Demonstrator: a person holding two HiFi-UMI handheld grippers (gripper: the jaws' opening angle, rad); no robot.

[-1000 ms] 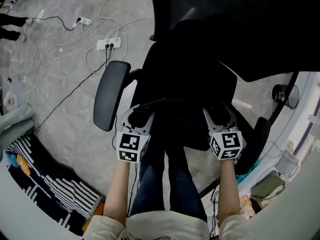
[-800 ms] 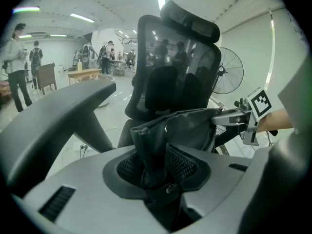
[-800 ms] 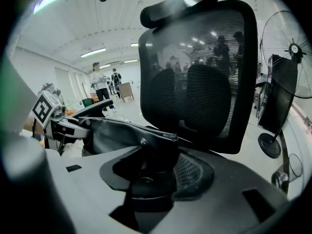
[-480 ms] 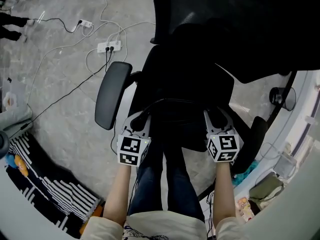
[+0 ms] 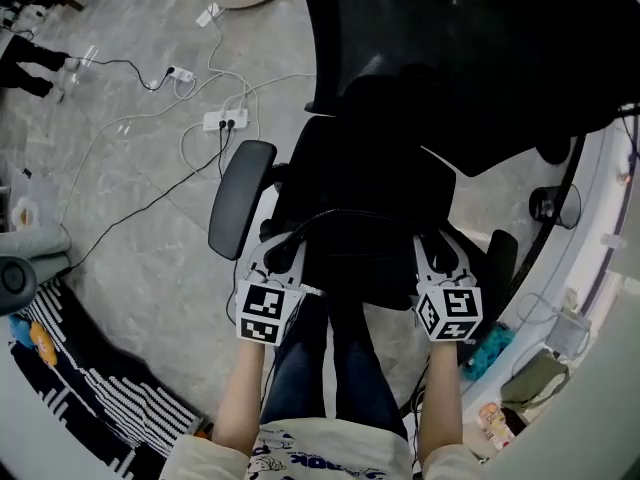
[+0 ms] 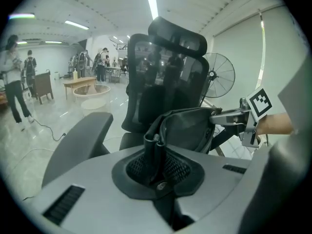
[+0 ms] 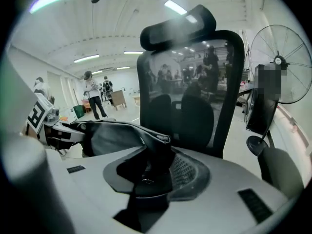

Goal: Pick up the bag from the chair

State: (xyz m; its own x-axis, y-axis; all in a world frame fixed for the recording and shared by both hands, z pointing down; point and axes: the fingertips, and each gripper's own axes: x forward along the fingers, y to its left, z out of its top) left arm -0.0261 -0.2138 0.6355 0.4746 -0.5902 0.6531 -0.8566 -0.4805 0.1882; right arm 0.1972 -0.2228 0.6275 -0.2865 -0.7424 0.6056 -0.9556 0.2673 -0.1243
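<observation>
A black bag (image 5: 362,258) hangs in front of the black office chair (image 5: 350,158), stretched between my two grippers. My left gripper (image 5: 280,256) is shut on the bag's rolled strap (image 6: 155,152). Its jaws have just been closing with that strap between them. My right gripper (image 5: 440,250) is shut on the bag's opposite top edge (image 7: 155,150), and its jaws have likewise just been closing on it. From the left gripper view the bag's body (image 6: 187,128) shows with the right gripper (image 6: 233,118) at its far side. From the right gripper view the bag (image 7: 112,133) runs across to the left gripper (image 7: 54,126).
The chair's left armrest (image 5: 240,200) juts out beside the left gripper. A power strip (image 5: 225,120) and cables lie on the grey floor. A standing fan (image 6: 219,77) is behind the chair, its base (image 5: 548,206) at right. People (image 6: 14,91) stand far back. A striped cloth (image 5: 110,393) lies lower left.
Both grippers have closed on the bag and risen with it, so the bag now hangs clear of the seat between them.
</observation>
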